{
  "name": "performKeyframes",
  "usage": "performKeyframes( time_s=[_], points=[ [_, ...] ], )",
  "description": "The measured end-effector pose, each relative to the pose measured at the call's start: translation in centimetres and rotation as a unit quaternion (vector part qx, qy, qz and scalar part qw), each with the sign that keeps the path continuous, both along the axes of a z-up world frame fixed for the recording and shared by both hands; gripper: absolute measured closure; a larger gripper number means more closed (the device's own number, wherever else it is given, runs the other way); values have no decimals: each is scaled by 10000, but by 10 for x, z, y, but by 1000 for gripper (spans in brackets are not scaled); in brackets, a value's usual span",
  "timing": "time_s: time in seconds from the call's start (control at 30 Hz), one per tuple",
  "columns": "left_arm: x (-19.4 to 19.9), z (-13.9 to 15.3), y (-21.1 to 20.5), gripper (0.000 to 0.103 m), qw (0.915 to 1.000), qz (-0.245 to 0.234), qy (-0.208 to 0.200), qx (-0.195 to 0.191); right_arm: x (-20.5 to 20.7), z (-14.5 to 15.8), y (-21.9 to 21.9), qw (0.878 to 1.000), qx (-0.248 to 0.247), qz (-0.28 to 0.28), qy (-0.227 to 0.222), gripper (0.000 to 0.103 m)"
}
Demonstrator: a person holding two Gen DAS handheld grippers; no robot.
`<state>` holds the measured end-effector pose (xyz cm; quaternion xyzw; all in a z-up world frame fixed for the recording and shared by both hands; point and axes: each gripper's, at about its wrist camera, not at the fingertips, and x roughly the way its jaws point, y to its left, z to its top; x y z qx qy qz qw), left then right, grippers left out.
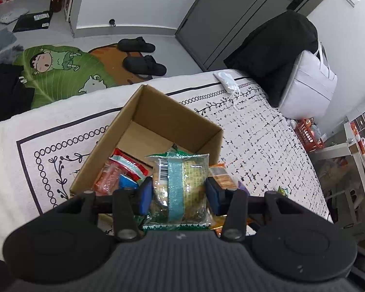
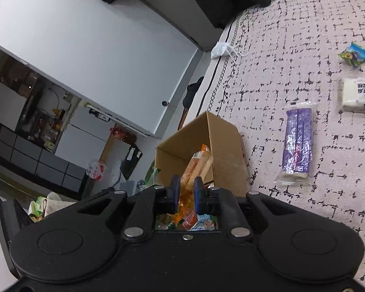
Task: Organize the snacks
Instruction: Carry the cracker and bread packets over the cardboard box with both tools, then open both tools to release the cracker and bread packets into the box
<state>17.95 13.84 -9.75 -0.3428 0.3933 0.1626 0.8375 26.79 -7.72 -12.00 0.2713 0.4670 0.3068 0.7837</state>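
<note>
- A barcode was printed on the back of the green-edged snack packet [image 1: 180,187]; its digits were too small to read.
- A QR-like code and dark characters stood on the white packet [image 2: 356,95], illegible.
- Print on the purple packet [image 2: 298,138] was blurred, unreadable.

The cardboard box [image 1: 158,131] sits mid-frame on the patterned cover [image 1: 255,133] (snack packets [image 1: 124,170] inside); slippers [image 1: 143,57] lie above it.
</note>
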Motion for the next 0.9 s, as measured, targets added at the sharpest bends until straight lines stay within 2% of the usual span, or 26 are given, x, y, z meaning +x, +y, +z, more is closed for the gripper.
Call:
performKeyframes(
  time_s=[0.17, 0.43, 0.53, 0.6, 0.67, 0.83, 0.9],
  points=[
    [2, -6, 6, 57, 9999, 4, 104, -18, 0, -1, 7, 9999, -130, 25, 47, 79],
    [11, -2, 2, 57, 9999, -118, 79, 30, -1, 2, -6, 9998, -173, -91, 78, 79],
    [12, 3, -1, 49, 9999, -117, -2, 105, -1, 3, -12, 9996, -248, -135, 88, 76],
    [14, 4, -3, 39, 9999, -118, 41, 109, -1, 4, -16, 9994, -301, -151, 88, 72],
    [14, 6, -5, 36, 9999, -76, 60, 127, 0, 7, -23, 9992, -327, -208, 74, 64],
    [14, 11, -13, 34, 9997, -56, 127, 219, 2, 13, -46, 9983, -425, -400, 54, 54],
    [14, 13, -18, 31, 9995, -79, 158, 244, 2, 13, -54, 9975, -550, -442, 60, 51]
  ],
)
